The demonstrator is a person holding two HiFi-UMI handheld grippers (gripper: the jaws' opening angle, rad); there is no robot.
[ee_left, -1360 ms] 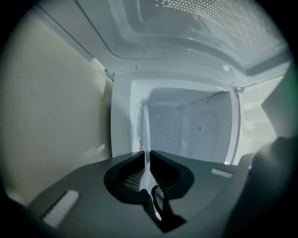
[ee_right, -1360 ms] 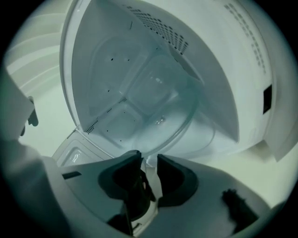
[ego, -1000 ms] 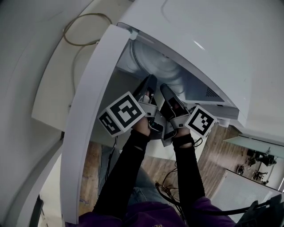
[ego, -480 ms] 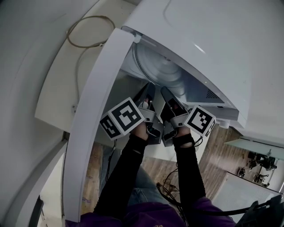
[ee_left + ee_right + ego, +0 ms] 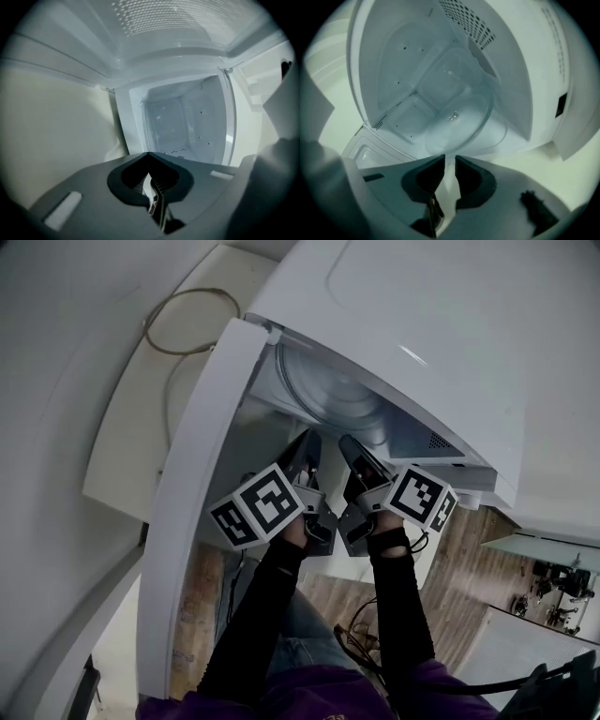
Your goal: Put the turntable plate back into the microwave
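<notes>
Both at microwave (image 5: 422, 315), L gripper (image 5: 148, 156) just closed, empty, R gripper (image 5: 446, 163) pinching turntable plate (image 5: 457, 119)

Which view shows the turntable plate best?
The right gripper view: nearly the whole plate shows inside the microwave. The head view catches only a part of it under the microwave's top; the left gripper view shows none of it.

The right gripper (image 5: 449, 159) points into the open microwave (image 5: 393, 70). Its two dark jaws are drawn to a narrow gap — they have just been closing — and the near rim of the clear turntable plate (image 5: 461, 119) runs in between them. The rest of the plate lies farther in, within the white cavity, with a small hub at its centre. A perforated panel (image 5: 468, 21) shows on one cavity wall.
</notes>
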